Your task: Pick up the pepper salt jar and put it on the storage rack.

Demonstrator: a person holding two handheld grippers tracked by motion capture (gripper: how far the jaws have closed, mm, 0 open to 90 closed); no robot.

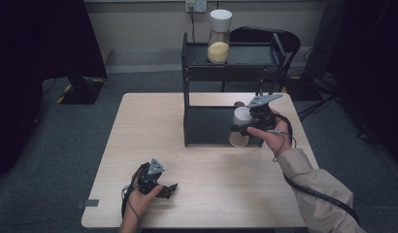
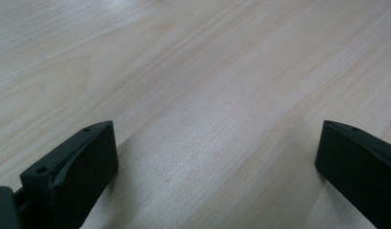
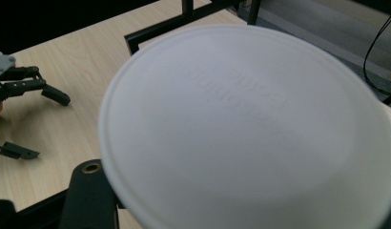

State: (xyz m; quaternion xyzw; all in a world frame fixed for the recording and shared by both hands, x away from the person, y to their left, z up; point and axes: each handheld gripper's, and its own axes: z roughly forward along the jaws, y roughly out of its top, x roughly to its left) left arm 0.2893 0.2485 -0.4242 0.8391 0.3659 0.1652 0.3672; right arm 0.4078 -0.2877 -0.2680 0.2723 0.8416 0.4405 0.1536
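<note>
High view shows the right gripper (image 1: 245, 127) clenched on a jar with a white lid (image 1: 242, 116), held just in front of the lower shelf (image 1: 209, 127) of a black two-level rack (image 1: 187, 87); the jar sits directly between the jaws, its base showing below them, though whether it clears the table (image 1: 153, 126) or rests on something cannot be told. On the rack's upper shelf (image 1: 250, 56), above and beyond this claw, stands a second jar, tall with a white lid and yellow grains (image 1: 219, 36). In the right gripper view the white lid (image 3: 246, 129) sits right against the camera, just above the jaws. The left gripper (image 1: 163, 190) lies low on the table, well apart to the near left of the working claw, its jaws spread wide over bare wood with nothing between them. The step in hand looks like carrying the gripped jar to a place on the rack, likely the upper shelf beside the other one. The next move calls for keeping the jar upright, clearing the shelf edge, and setting it down flat before letting go.
</note>
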